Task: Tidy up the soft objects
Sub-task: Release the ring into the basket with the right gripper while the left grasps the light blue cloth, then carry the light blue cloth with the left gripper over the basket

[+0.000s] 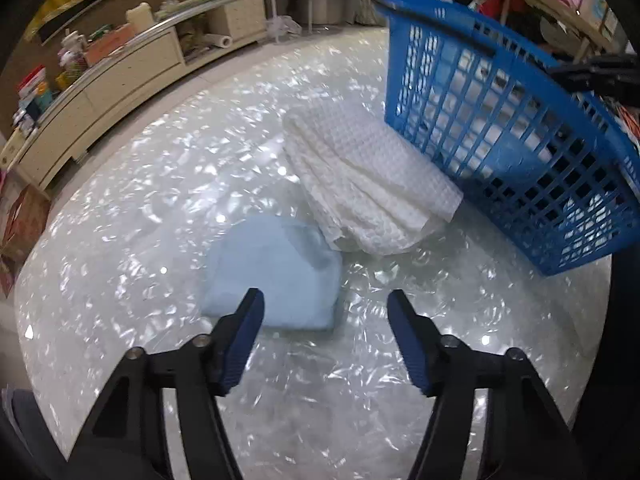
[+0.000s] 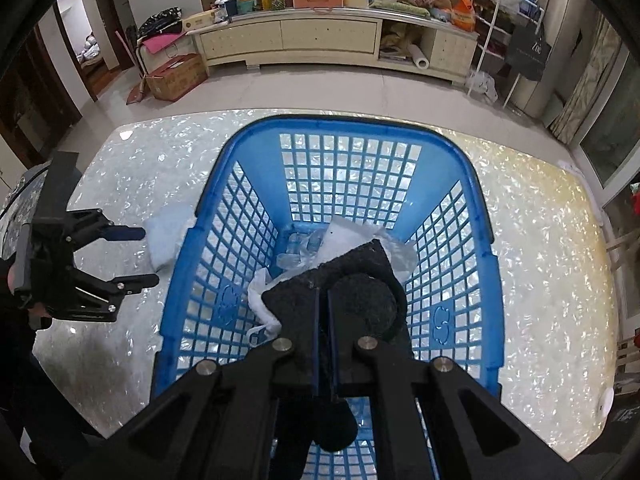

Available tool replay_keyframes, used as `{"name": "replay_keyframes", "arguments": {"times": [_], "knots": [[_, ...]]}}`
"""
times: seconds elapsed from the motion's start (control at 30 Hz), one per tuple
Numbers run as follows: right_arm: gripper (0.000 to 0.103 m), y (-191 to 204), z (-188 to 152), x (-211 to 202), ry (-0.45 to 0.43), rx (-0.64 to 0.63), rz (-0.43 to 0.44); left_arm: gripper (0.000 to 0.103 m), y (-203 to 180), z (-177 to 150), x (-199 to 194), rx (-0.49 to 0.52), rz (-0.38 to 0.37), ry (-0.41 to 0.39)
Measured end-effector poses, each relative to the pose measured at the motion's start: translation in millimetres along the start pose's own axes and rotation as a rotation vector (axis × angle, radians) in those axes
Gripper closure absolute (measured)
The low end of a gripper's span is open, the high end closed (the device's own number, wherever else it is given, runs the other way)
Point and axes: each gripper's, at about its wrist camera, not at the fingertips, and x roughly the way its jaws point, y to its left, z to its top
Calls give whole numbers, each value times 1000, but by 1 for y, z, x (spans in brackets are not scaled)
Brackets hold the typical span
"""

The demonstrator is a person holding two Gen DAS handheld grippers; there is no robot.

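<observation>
Right gripper (image 2: 323, 312) clamped a black cloth (image 2: 360, 280) above the blue basket (image 2: 486, 248) for dropping; left gripper (image 1: 325, 300) gaped toward the pale-blue towel (image 1: 276, 268)

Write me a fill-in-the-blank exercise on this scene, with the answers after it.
1. The right gripper is shut on a ____ fuzzy cloth.
2. It hangs over the ____ plastic lattice basket.
3. The left gripper is ____.
4. The folded pale blue cloth lies ____ the basket.

Answers: black; blue; open; outside
</observation>
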Motion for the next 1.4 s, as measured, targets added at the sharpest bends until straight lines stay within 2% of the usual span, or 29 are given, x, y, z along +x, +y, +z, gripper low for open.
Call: {"name": "replay_keyframes", "arguments": {"times": [0.17, 0.4, 0.53, 0.6, 0.67, 0.7, 0.77, 0.9, 1.03, 1.2, 1.4], "knots": [[99, -2, 1, 4, 16, 4, 1, 59, 1, -1, 22, 46, 11, 39], [99, -2, -2, 0, 26, 14, 10, 60, 11, 3, 36, 48, 13, 48], [98, -3, -3, -3, 22, 24, 10, 69, 13, 9, 40, 53, 13, 54], [82, -3, -4, -7, 24, 26, -5, 74, 19, 12, 42, 44, 15, 52], [29, -4, -5, -11, 13, 40, -1, 82, 24, 15, 44, 33, 14, 51], [21, -4, -7, -14, 3, 47, 3, 86, 26, 16, 45, 29, 19, 52], [19, -4, -10, -22, -17, 52, -2, 95, 27, 18, 47, 23, 20, 53], [19, -4, -15, -30, -14, 52, -21, 98, 25, 18, 46, 3, 20, 60], [1, -5, -25, -39, -9, 46, -59, 99, 12, 7, 29, -32, -16, 35], [0, -7, -39, -55, -29, 56, -50, 99, 2, 0, 1, -80, -15, 25], [0, -8, -54, -67, -36, 74, -78, 99, -24, -4, -52, -57, 7, -28]]}}
